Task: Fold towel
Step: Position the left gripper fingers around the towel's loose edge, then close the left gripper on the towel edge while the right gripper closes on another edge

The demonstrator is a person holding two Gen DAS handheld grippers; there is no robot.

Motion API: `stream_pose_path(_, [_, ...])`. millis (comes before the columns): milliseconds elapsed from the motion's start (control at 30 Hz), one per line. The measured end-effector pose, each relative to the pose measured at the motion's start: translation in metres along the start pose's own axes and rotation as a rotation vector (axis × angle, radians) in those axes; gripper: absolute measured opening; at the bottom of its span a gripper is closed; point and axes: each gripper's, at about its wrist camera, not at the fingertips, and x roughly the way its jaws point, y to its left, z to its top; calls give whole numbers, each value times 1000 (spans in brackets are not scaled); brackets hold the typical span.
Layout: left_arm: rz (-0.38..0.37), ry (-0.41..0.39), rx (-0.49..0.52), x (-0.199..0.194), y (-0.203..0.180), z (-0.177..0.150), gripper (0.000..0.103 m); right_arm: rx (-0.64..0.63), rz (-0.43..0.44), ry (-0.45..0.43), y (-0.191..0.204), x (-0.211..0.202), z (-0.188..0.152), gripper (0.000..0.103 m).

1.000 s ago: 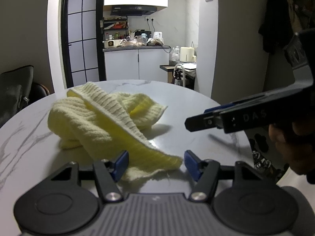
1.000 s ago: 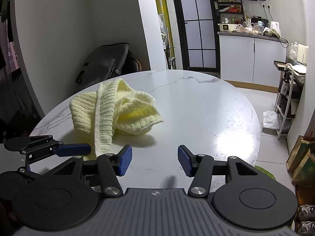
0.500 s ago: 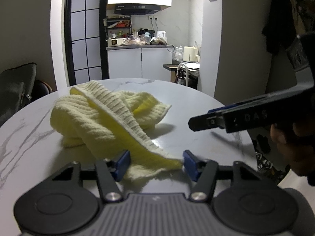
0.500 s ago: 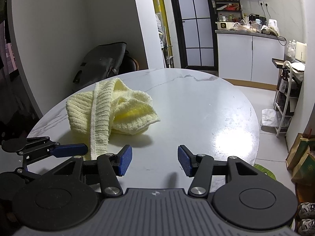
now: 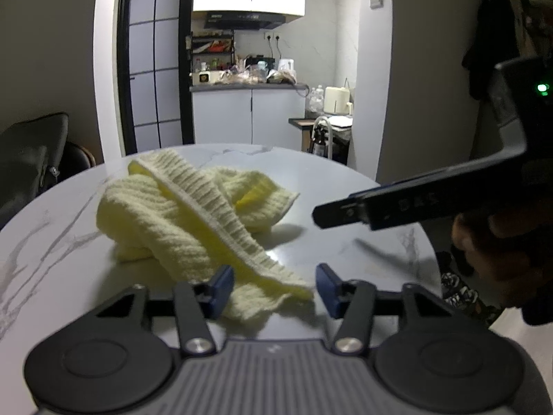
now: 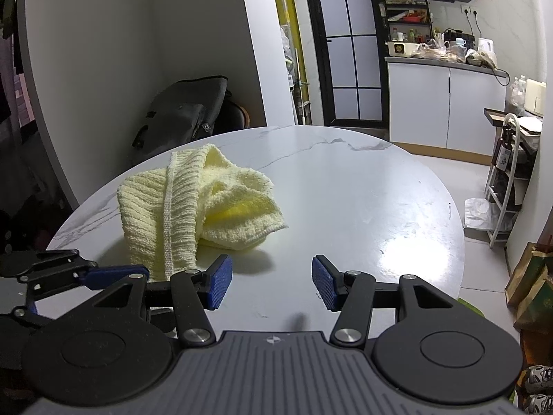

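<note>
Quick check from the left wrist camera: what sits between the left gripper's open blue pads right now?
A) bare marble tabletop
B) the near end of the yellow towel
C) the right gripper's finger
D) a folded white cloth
B: the near end of the yellow towel lies between the open pads of the left gripper, not yet pinched.

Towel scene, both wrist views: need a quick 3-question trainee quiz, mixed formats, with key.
1. True or false: the yellow towel lies flat and spread out on the marble table.
2. Multiple choice: the near corner of the towel lies A) between the open fingers of the left gripper; B) clamped in the right gripper; C) hanging off the table edge.
3. Fill in: the right gripper's jaws are ____, with nothing between them.

Key: 1 false, it is crumpled in a heap; 2 A; 3 open.
</note>
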Motion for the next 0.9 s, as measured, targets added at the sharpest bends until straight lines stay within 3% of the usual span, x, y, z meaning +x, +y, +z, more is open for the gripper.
stream_pose_path(367, [-30, -3, 28, 0, -10, 1, 58, 4, -3, 10, -1, 6, -2, 57])
stream_pose_path(633, [-47, 24, 45, 6, -15, -1, 38, 9, -6, 9, -4, 10, -1, 57])
stream_pose_path(900, [-30, 33, 43, 13, -16, 5, 40, 19, -2, 13, -7, 12, -4, 57])
